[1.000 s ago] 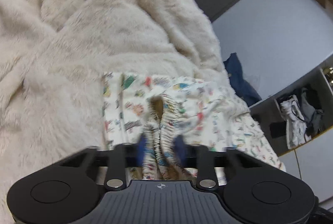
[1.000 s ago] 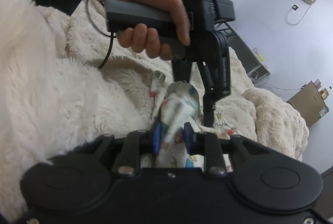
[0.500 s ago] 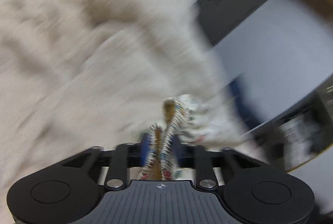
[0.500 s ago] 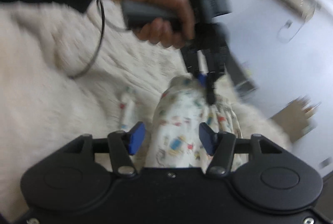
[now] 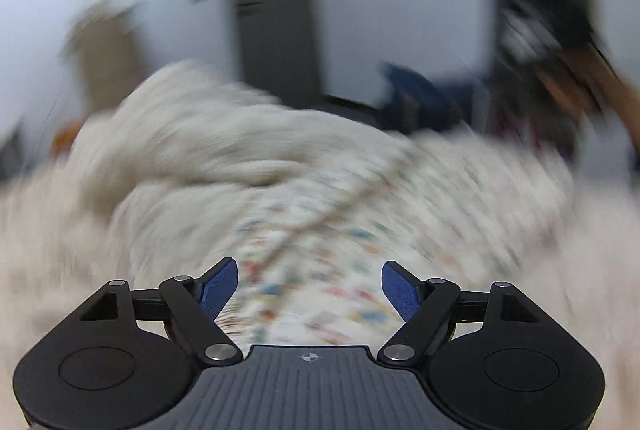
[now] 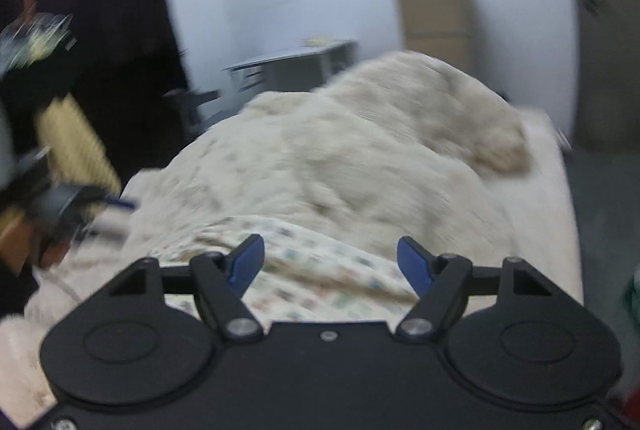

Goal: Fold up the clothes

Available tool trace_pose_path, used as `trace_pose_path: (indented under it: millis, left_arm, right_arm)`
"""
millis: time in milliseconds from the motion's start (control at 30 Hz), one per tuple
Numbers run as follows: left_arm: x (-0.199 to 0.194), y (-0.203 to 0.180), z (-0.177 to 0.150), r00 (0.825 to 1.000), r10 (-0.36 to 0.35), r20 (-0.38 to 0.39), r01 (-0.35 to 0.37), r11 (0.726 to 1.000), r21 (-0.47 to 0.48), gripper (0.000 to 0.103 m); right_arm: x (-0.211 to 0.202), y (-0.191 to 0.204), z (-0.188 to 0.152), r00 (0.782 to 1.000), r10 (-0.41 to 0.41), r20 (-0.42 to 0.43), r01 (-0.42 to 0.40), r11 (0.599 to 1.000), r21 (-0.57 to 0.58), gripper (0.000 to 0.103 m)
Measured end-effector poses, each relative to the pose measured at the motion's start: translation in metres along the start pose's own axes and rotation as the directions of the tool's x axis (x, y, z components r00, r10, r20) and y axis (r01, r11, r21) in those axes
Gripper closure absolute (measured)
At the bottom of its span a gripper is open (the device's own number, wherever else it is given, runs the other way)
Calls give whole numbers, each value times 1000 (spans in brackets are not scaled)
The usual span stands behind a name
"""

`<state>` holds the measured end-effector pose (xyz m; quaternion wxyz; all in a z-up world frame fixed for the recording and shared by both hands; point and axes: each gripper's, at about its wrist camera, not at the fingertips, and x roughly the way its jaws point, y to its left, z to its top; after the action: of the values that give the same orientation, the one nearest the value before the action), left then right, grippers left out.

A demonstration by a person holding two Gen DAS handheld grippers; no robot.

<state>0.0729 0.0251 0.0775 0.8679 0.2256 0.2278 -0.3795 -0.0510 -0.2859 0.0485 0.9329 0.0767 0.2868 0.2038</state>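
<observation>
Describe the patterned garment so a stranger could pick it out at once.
Find the big cream fluffy blanket covering the bed. On it, just ahead of both open grippers, lies the garment. Unlike the plain blanket, it is thin white cloth printed with small coloured figures.

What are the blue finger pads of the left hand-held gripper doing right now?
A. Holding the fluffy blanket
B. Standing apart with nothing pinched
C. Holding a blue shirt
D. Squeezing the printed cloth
B: the left hand-held gripper has just been opening, its blue pads apart above the printed cloth, which lies loose on the fluffy blanket.
</observation>
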Motion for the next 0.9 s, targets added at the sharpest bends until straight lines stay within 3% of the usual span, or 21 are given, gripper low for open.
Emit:
trace_pose_path:
  millis: [200,267,333,433,533,600,700,733,767,800,900]
  left_arm:
    - [24,-72,-3,992,-88,-89,107,966,236,28]
    - [31,-82,-9,991,-64,-119,97,950,296,27]
    - [36,-82,-15,992,-32,-125,72,941,330,20]
    - [35,-73,-22,991,37,-129,14,925,380,19]
    - [32,-56,-29,985,106,-139,-39,908,417,20]
    - [34,-54,-35,977,154,-144,-74,890,450,21]
    - [40,-57,-48,974,170,-147,-74,860,505,22]
    - [42,-59,-51,976,163,-147,-66,857,510,23]
    - [45,-63,-55,977,153,-152,-52,850,525,23]
    - [47,-66,-58,977,149,-152,-45,842,538,23]
    - [57,-75,-64,982,149,-117,-55,818,573,21]
  right_arm:
    - [-16,-8,-39,995,-9,-97,1,996,-84,31]
    - [-25,3,-48,993,13,-115,-29,990,-135,31]
    - [-31,21,-53,988,82,-133,-107,974,-197,31]
    - [-31,53,-55,967,170,-190,-221,930,-294,31]
    - [-32,94,-63,947,175,-268,-284,846,-452,31]
    - [-29,116,-71,942,119,-313,-285,774,-566,31]
    - [-23,130,-93,932,-63,-357,-251,599,-760,31]
    - [-22,129,-96,928,-96,-359,-242,577,-780,30]
    - [-18,124,-103,916,-173,-362,-222,531,-817,30]
    - [-14,119,-107,905,-231,-358,-203,504,-839,30]
    - [0,108,-113,910,-258,-323,-160,501,-851,30]
